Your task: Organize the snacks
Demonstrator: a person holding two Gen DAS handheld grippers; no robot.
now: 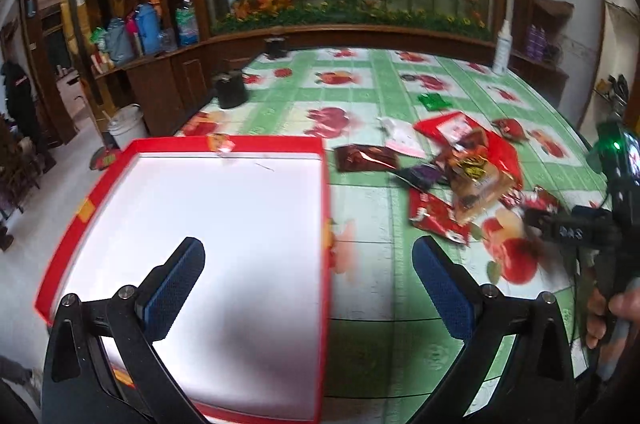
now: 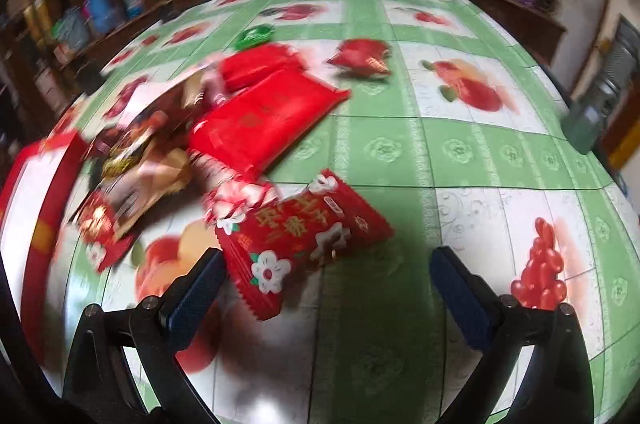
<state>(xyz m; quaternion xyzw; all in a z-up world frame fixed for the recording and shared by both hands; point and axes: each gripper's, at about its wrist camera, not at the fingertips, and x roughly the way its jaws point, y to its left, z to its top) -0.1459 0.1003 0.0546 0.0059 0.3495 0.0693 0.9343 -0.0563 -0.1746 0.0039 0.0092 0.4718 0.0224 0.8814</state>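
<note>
Step in hand: the first pick, by my reading; the snacks are loose on the desk point(image 2: 460, 152) and nothing has gone into the box
Right hand-held gripper point(image 2: 328, 288): spread wide and holding nothing, low over the green fruit-print cloth, with the flowered red packet point(image 2: 304, 244) just ahead and its near corner close beside the left pad
Left hand-held gripper point(image 1: 308, 288): also spread wide and holding nothing, poised over the near right edge of the red box point(image 1: 64, 244), one pad above the white floor and the other above the desk
Next move: likely the right one shifts a little left to straddle the flowered packet, then closes on its flat body; the wrapper looks thin and slippery, so a grip near the middle seems safer than one on the crimped edge
Snack pile point(image 1: 468, 172): red, brown and dark wrappers overlapping right of the box, with a dark red sachet point(image 1: 366, 158) apart beside the box's far corner and a small green packet point(image 1: 434, 101) further back
Container: the box's white floor shows bare; a small orange scrap sits at its far rim, though whether that is a label or a snack I cannot tell
Blur: the pile's left side is smeared in the right wrist view
</note>
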